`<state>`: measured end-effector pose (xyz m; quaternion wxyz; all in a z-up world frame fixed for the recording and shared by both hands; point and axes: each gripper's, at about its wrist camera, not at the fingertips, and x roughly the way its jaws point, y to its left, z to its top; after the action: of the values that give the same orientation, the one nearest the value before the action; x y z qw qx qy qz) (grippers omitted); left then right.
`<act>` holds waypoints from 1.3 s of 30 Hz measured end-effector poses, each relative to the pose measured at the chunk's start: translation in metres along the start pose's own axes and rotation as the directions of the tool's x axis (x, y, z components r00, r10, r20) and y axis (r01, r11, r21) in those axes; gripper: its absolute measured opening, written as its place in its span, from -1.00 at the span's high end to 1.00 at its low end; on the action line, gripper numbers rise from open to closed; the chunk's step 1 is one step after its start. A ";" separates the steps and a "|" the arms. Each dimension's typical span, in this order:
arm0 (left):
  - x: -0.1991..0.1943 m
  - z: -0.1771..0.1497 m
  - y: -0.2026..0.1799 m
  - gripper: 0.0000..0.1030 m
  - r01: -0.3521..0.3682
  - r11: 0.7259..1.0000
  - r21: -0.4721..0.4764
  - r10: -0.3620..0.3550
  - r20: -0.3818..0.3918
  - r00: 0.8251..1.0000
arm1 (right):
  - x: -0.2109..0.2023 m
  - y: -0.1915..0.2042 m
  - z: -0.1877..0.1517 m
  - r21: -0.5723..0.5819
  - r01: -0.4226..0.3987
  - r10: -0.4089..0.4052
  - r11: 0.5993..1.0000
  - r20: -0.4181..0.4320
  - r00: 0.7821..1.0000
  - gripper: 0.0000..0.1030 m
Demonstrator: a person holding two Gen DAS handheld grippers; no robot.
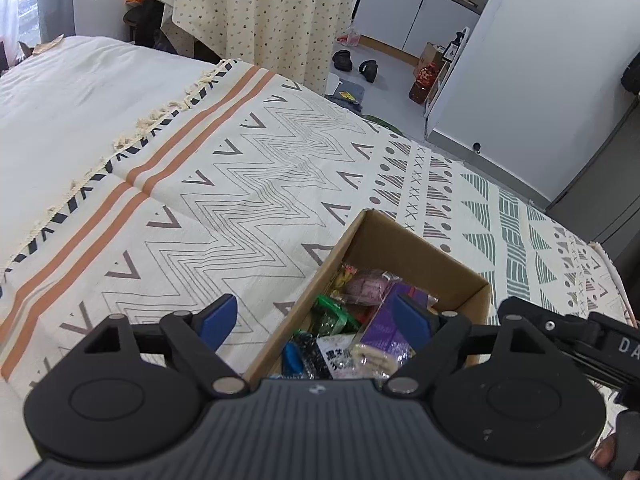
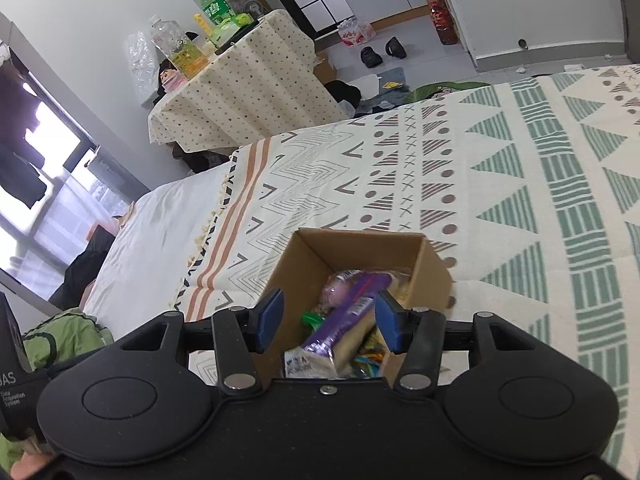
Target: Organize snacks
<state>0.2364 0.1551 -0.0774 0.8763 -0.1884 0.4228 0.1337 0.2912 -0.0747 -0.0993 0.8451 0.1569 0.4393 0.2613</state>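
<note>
Patterned in zigzags, chevrons and green triangles, a fringed throw [image 1: 256,184] covers the bed [image 1: 80,92], and on it stands one open cardboard box [image 1: 416,248] holding the snacks. Its near end is cut off in both views by the gripper bodies, so the full length of the box cannot be seen. Inside, one purple packet [image 2: 344,320] lies on top of the heap, its long axis running from the near end toward the far wall of the box, tilted a little; a pale wrapped cake or bread [image 2: 352,350] lies just beside it at its near end, partly hidden. One pinkish round pack [image 1: 366,286] sits toward the far end, one green wrapper [image 1: 334,316] lies against the left wall, and one black-and-white packet with printed characters [image 1: 332,356] lies at the near end; further wrappers underneath are too jumbled to count. The left hand-held gripper [image 1: 320,322] hovers above the box with its blue pads [image 1: 218,320] spread wide, one pad outside the left wall and the other over the purple packet, gripping nothing. The right hand-held gripper [image 2: 330,320] hangs above the same box, also spread apart and empty, its pads either side of the purple packet. Beyond the bed stands one counter [image 2: 248,80] under a dotted cloth, bearing bottles, and two dark slippers [image 2: 382,52] lie on the floor.
</note>
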 end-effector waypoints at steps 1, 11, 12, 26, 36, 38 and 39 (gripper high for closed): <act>-0.003 -0.002 -0.001 -0.69 -0.002 1.000 0.006 0.002 0.003 1.000 | -0.004 -0.001 -0.001 -0.003 0.008 -0.008 1.000 0.003 1.000 -0.04; -0.035 -0.018 -0.013 -0.85 -0.005 0.998 0.068 0.005 -0.006 1.000 | -0.050 -0.010 -0.012 -0.010 0.102 -0.101 0.995 0.034 0.994 -0.51; -0.039 -0.019 -0.014 -0.85 -0.007 0.997 0.072 0.007 -0.006 1.000 | -0.057 -0.010 -0.013 -0.008 0.110 -0.110 0.994 0.039 0.993 -0.61; -0.093 -0.055 -0.041 -1.00 0.015 0.987 0.159 -0.019 0.022 1.000 | -0.138 -0.007 -0.043 -0.014 0.238 -0.235 0.971 0.100 0.967 -1.00; -0.133 -0.082 -0.051 -1.00 0.049 0.969 0.243 -0.059 0.033 0.998 | -0.186 -0.007 -0.076 -0.037 0.322 -0.314 0.946 0.142 0.939 -1.00; -0.142 -0.087 -0.052 -1.00 0.053 0.965 0.256 -0.066 0.039 0.997 | -0.195 -0.006 -0.081 -0.035 0.311 -0.303 0.950 0.152 0.941 -1.00; -0.147 -0.089 -0.053 -1.00 0.061 0.963 0.262 -0.073 0.038 0.997 | -0.200 -0.005 -0.084 -0.032 0.307 -0.299 0.951 0.153 0.942 -1.00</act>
<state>0.1063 0.0575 -0.0009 0.9071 -0.0823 0.4095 0.0517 0.1284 -0.1918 -0.0171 0.9091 0.0828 0.3878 0.1279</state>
